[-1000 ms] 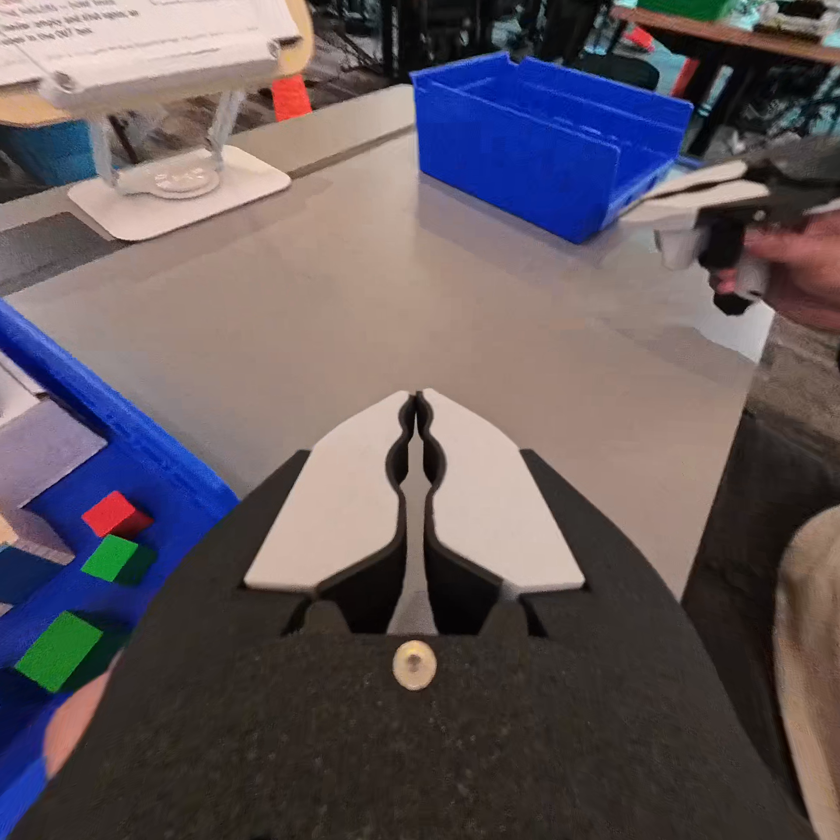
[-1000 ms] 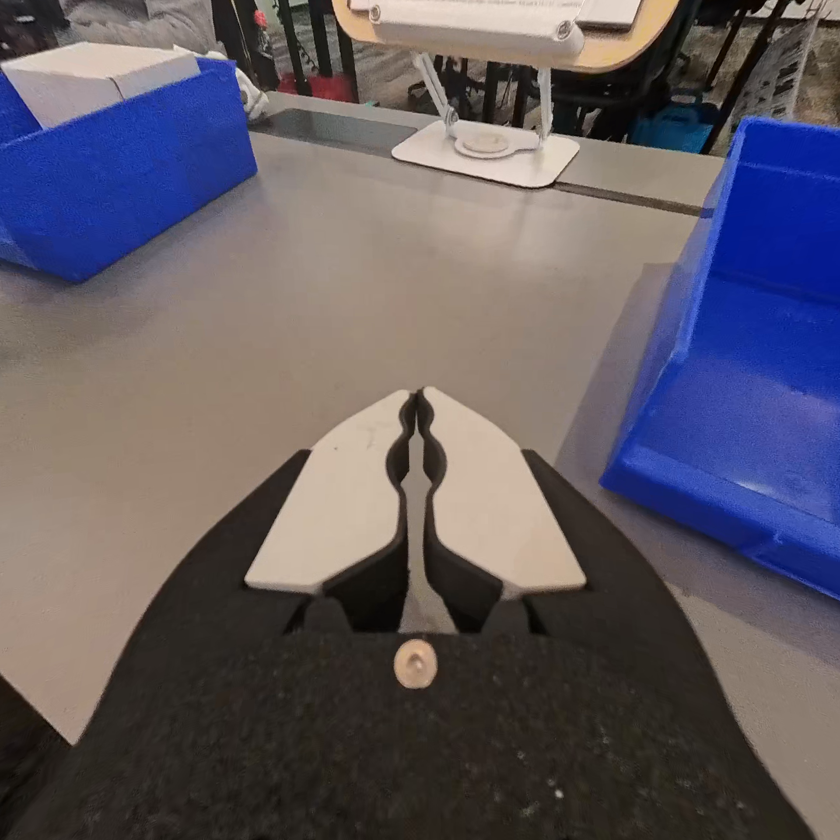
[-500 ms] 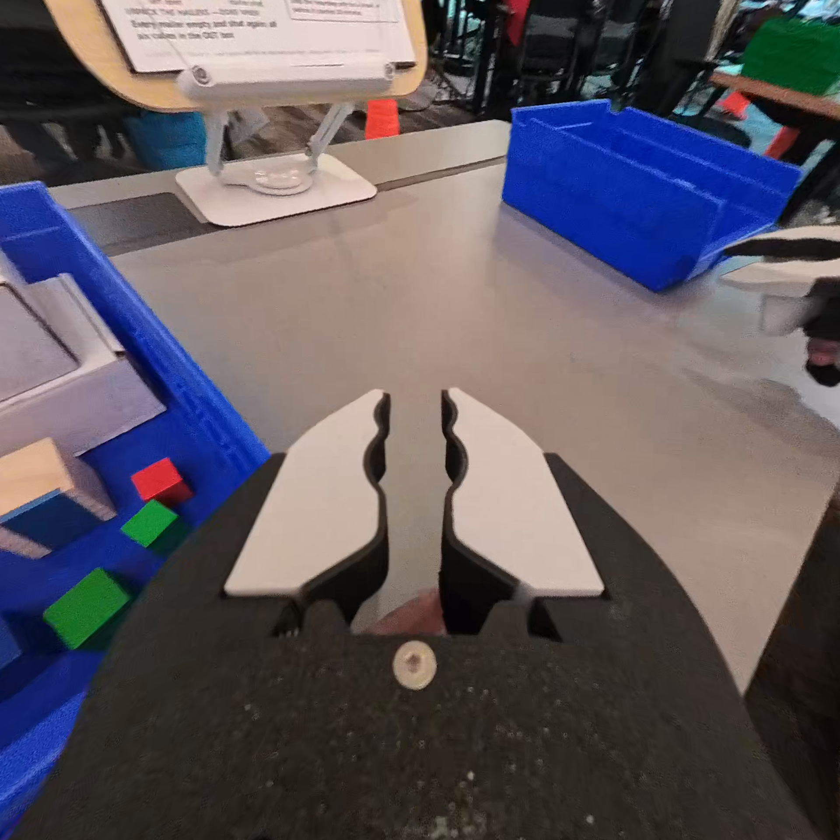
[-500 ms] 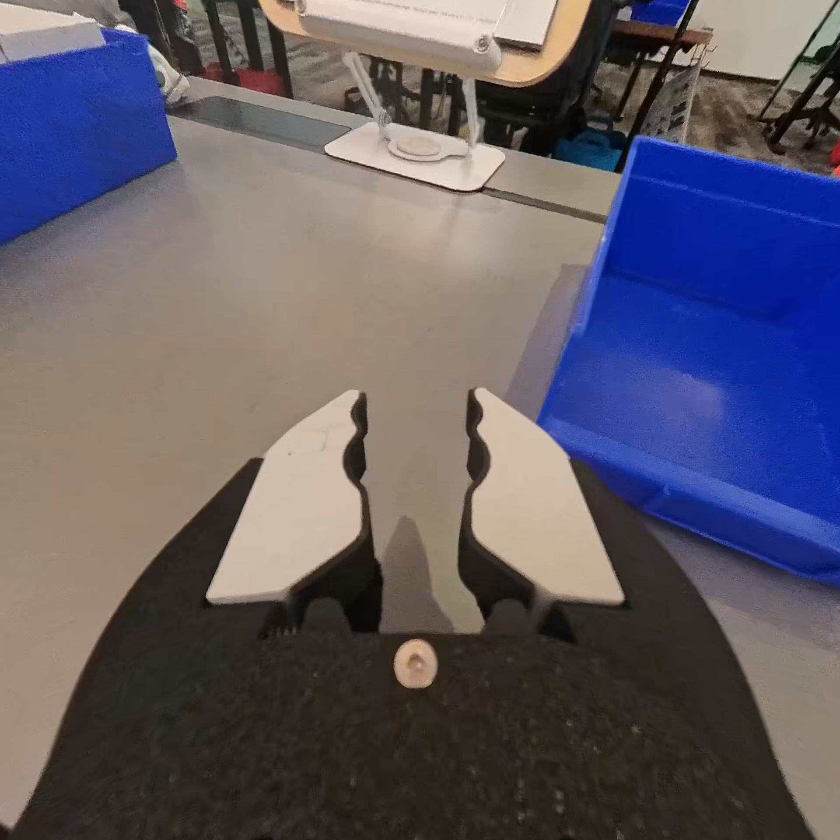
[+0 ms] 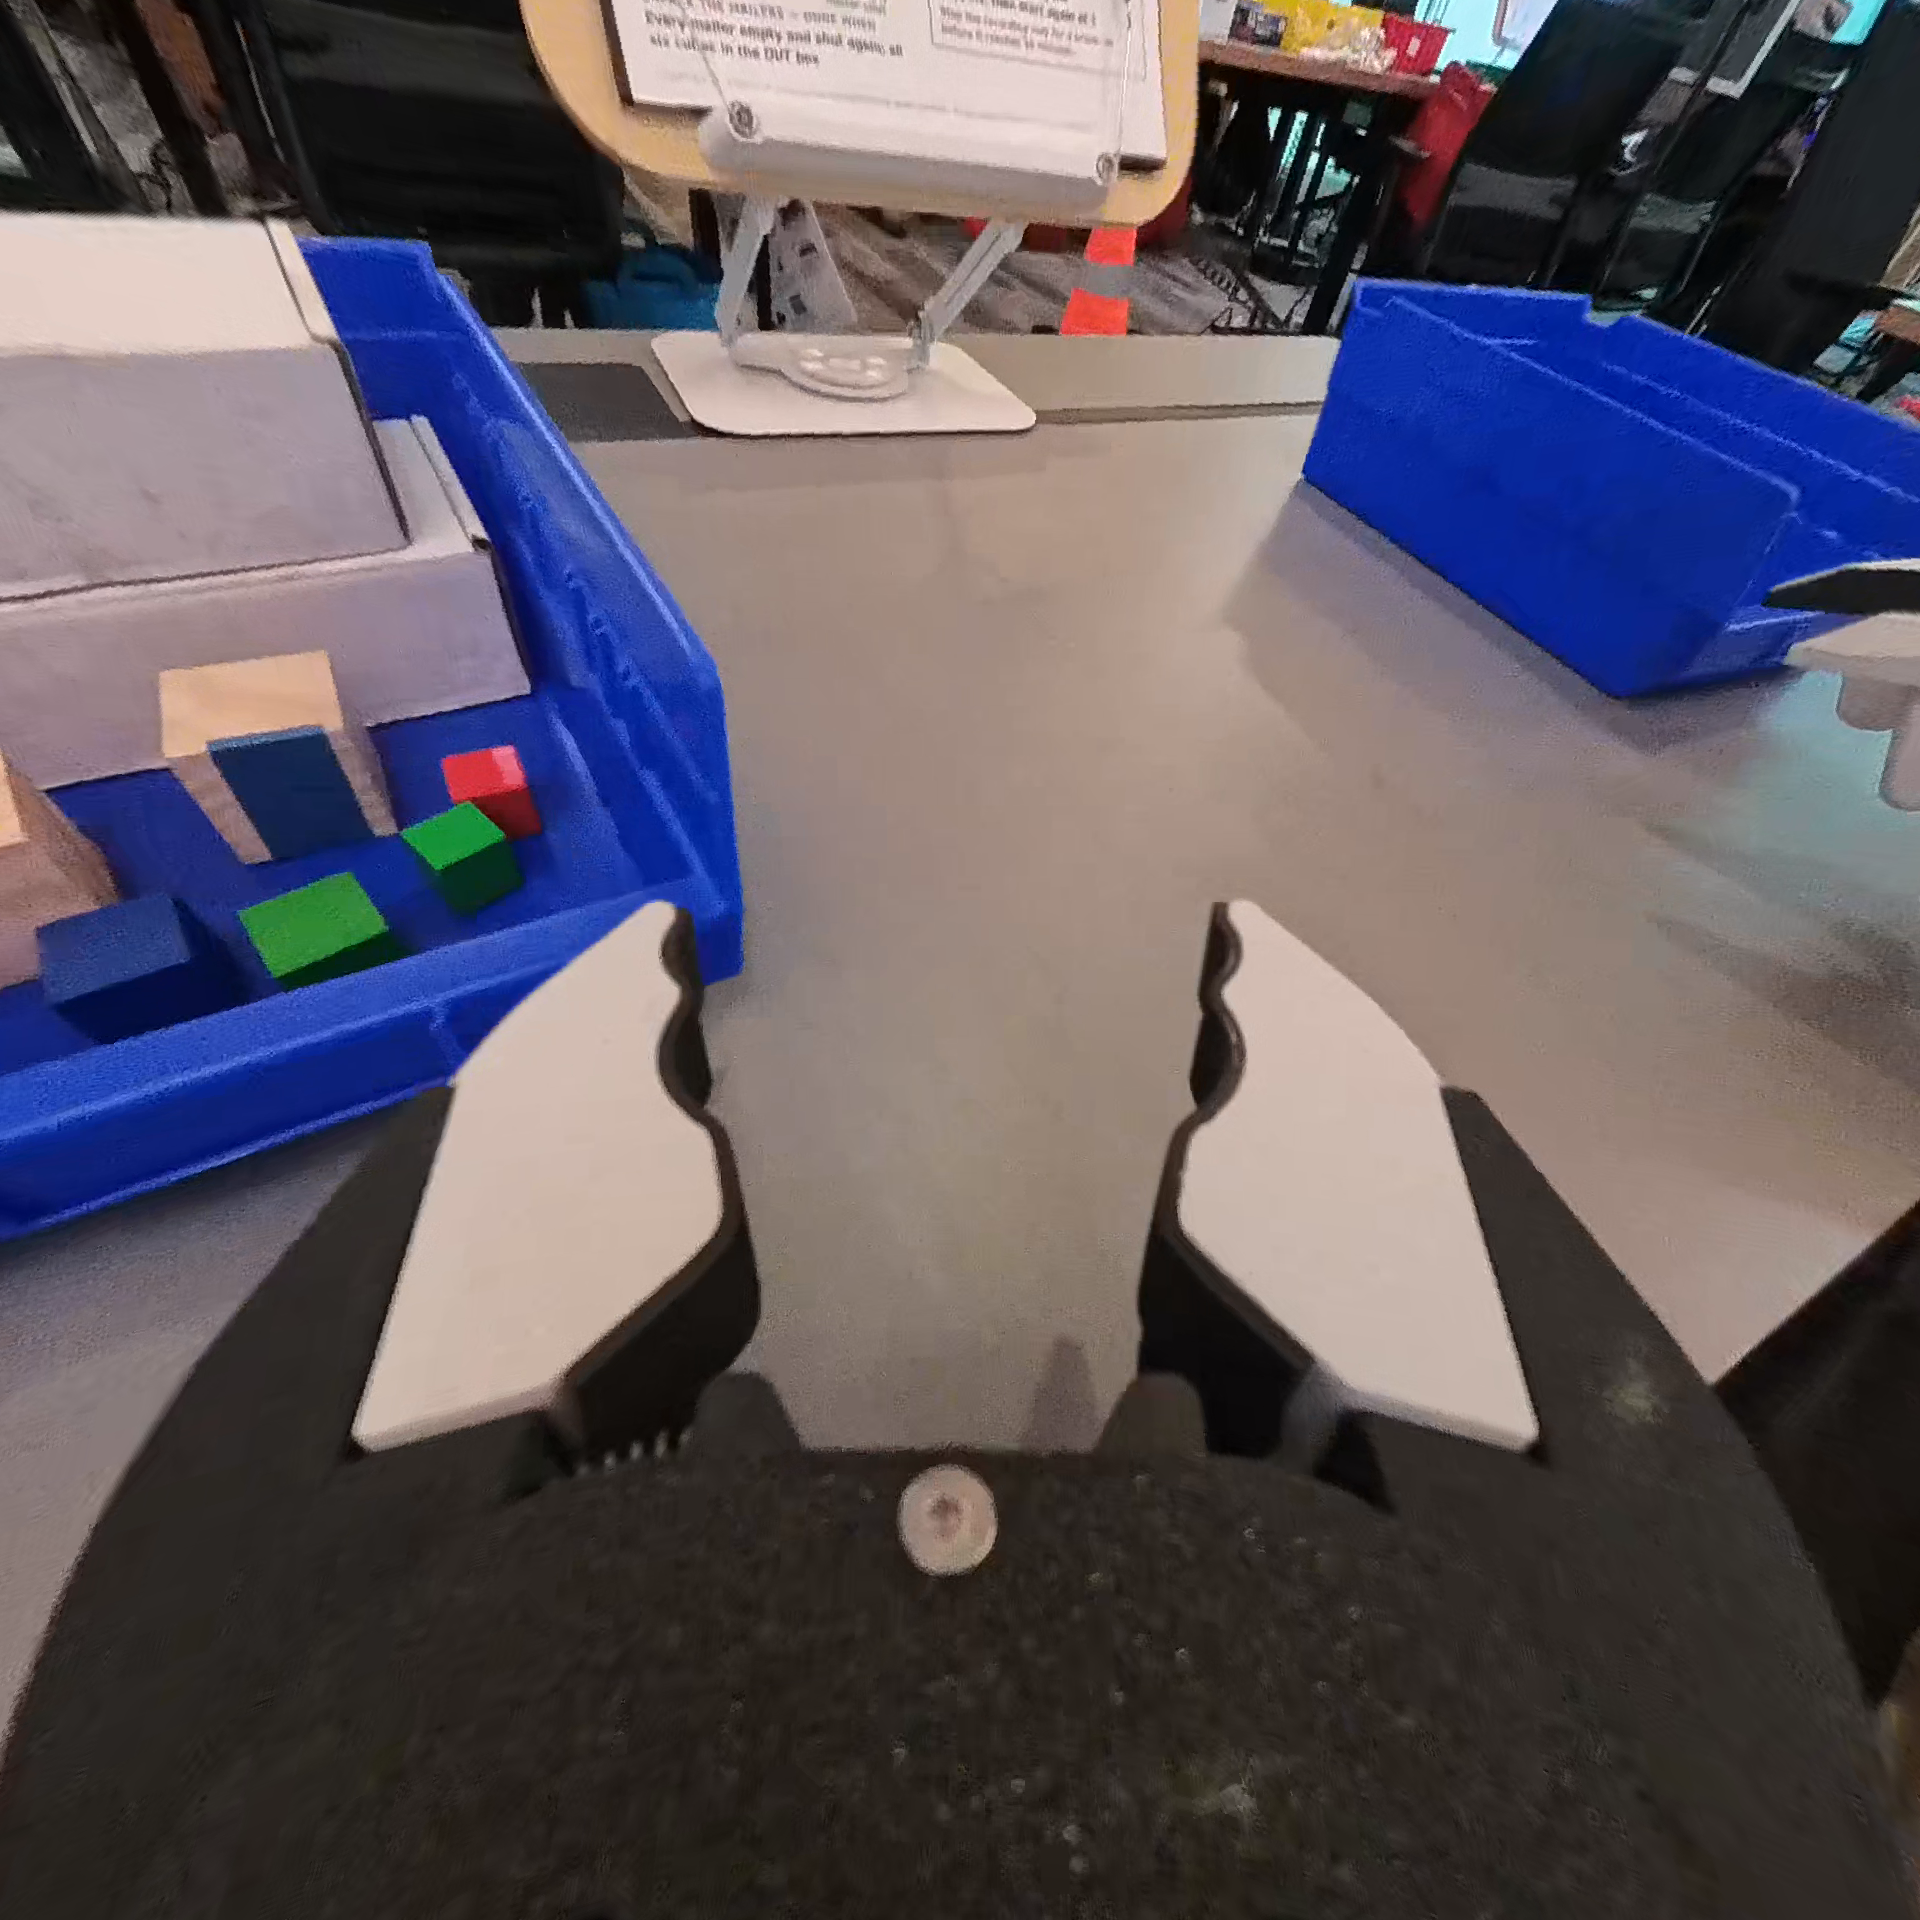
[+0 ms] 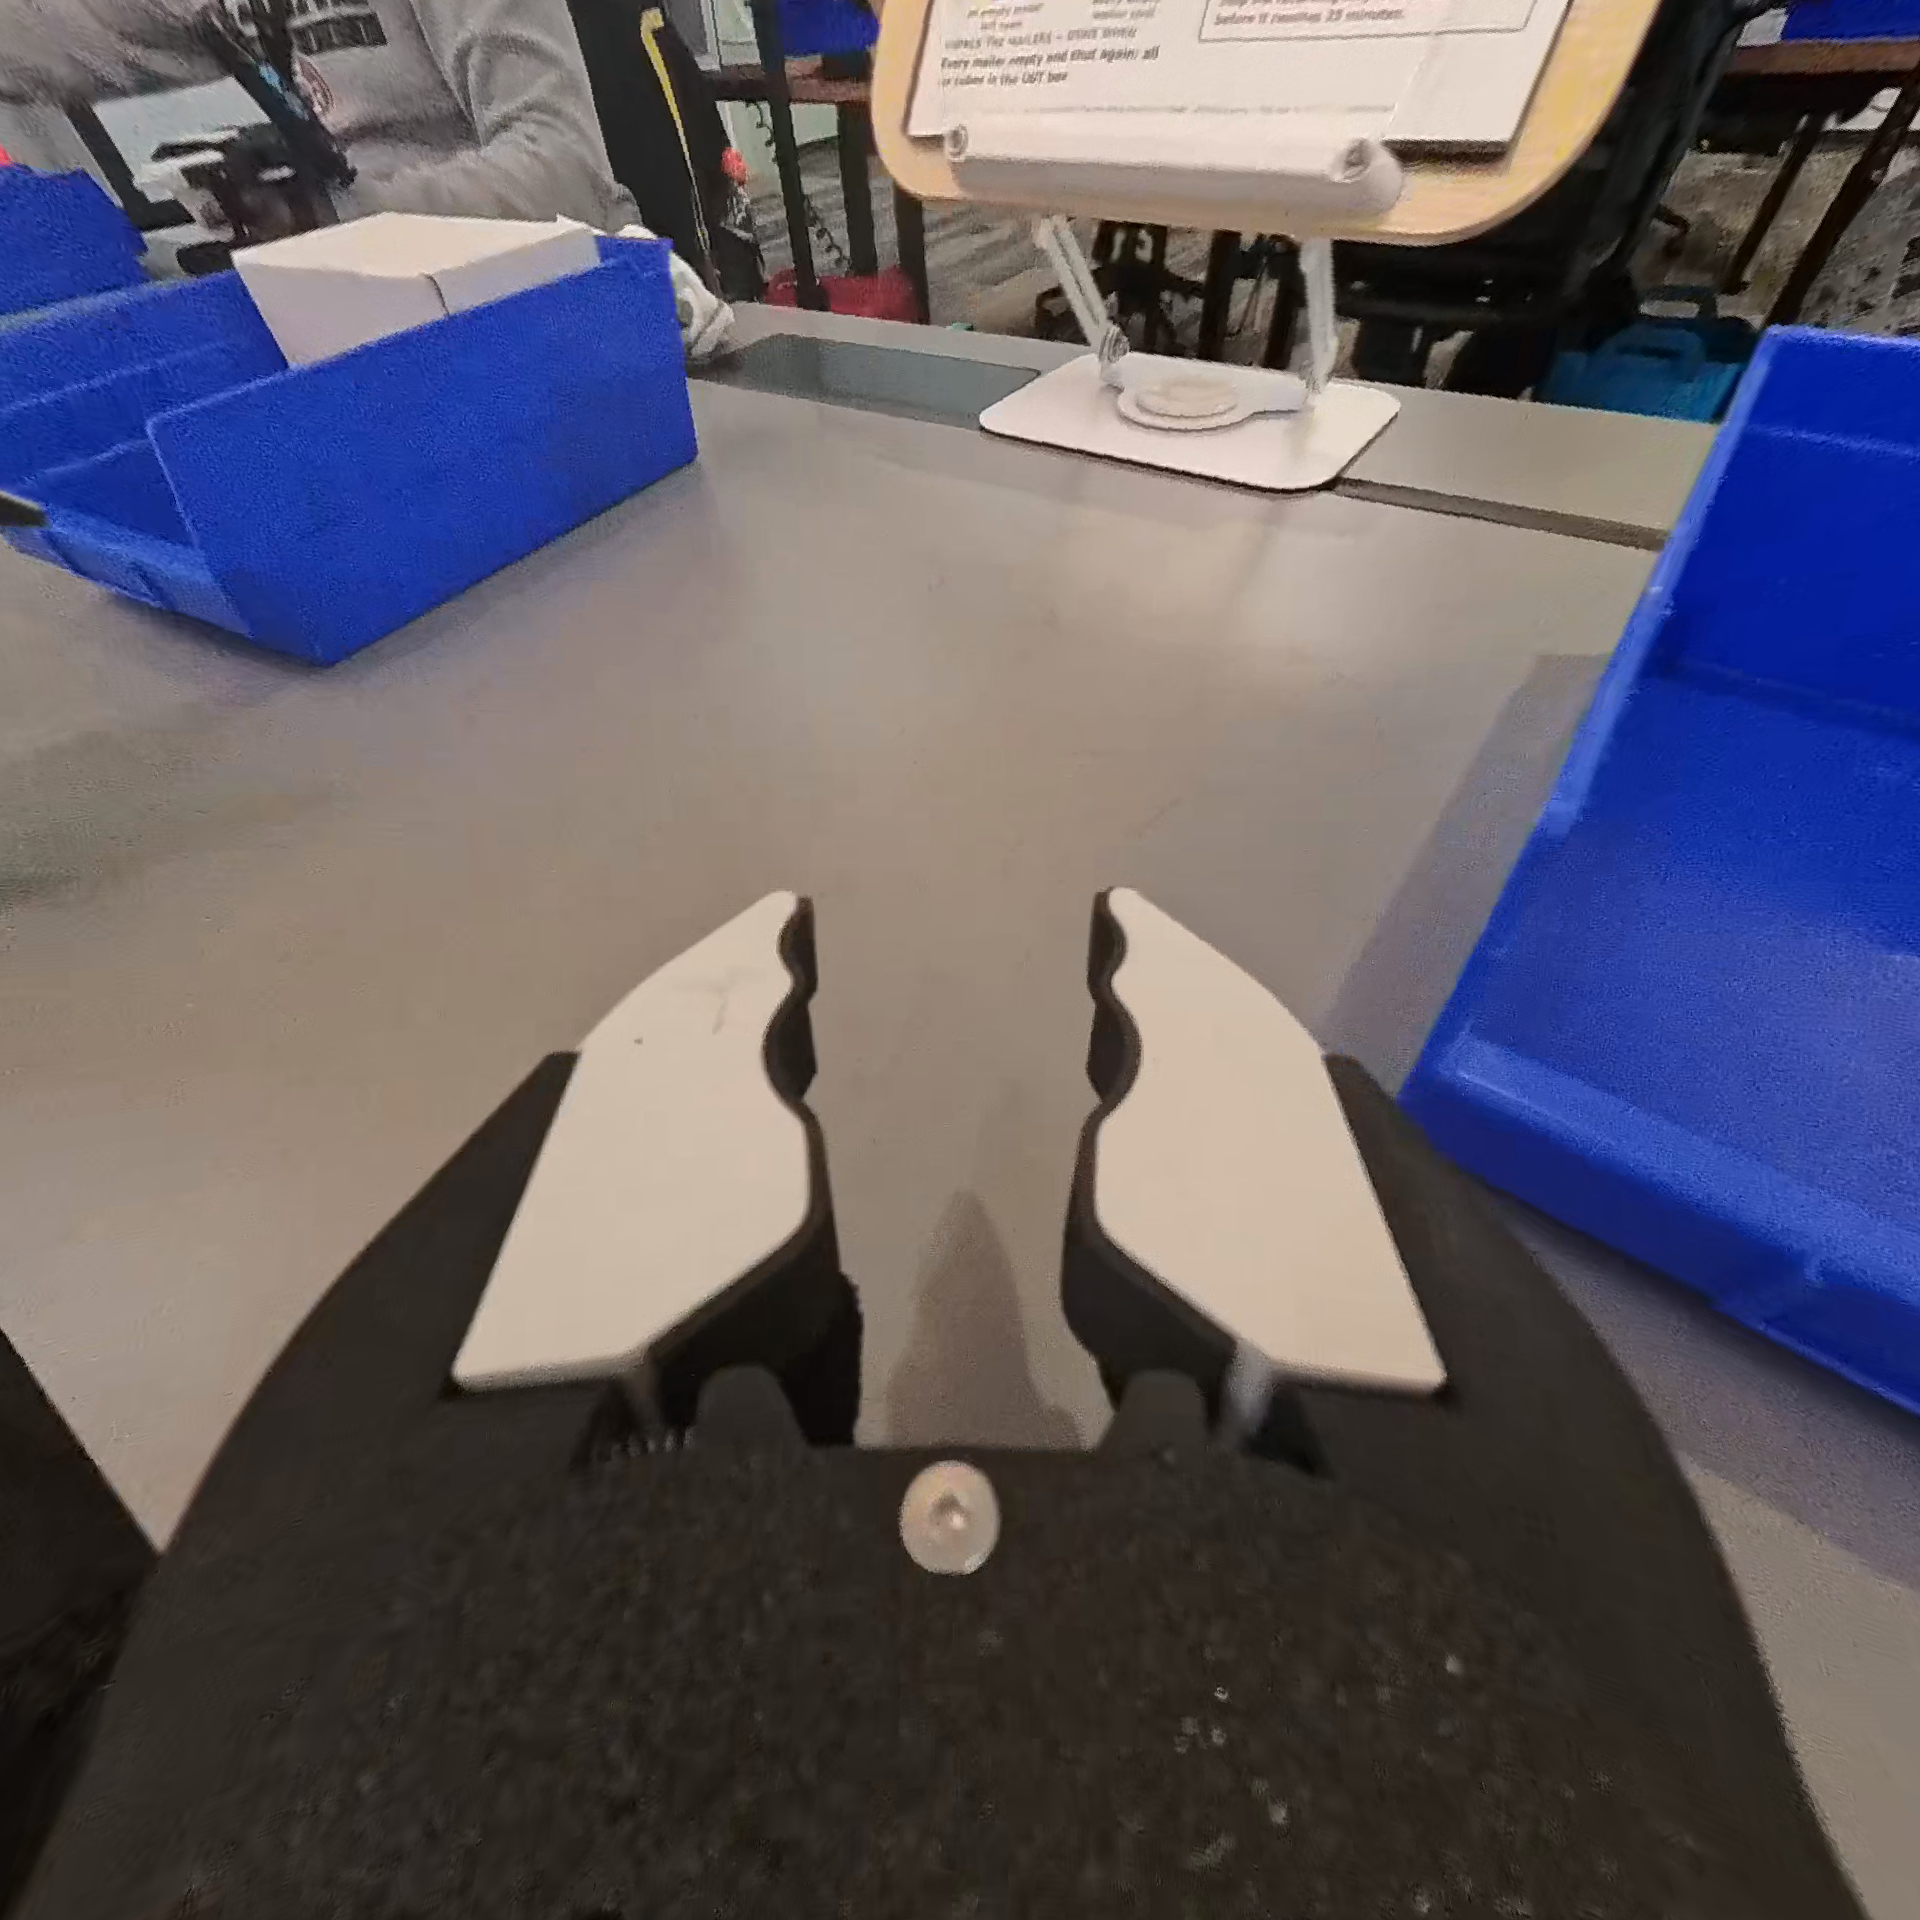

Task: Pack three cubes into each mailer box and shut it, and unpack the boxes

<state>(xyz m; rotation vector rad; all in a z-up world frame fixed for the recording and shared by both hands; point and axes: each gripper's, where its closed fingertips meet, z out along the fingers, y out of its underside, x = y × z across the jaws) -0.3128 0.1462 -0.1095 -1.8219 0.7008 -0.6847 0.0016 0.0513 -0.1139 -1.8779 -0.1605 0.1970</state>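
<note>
White mailer boxes (image 5: 208,488) sit stacked at the far end of the blue bin (image 5: 623,665) on the left, with loose cubes before them: a red cube (image 5: 490,781), two green cubes (image 5: 462,852) and blue cubes (image 5: 114,951) among them. Left tongs (image 5: 945,935) hover spread wide over the bare grey surface (image 5: 987,675), beside that bin's near corner. Right tongs (image 6: 951,914) are also parted, holding nothing, next to a second blue bin (image 6: 1714,935). A white sign stand (image 6: 1184,416) stands at the far edge.
</note>
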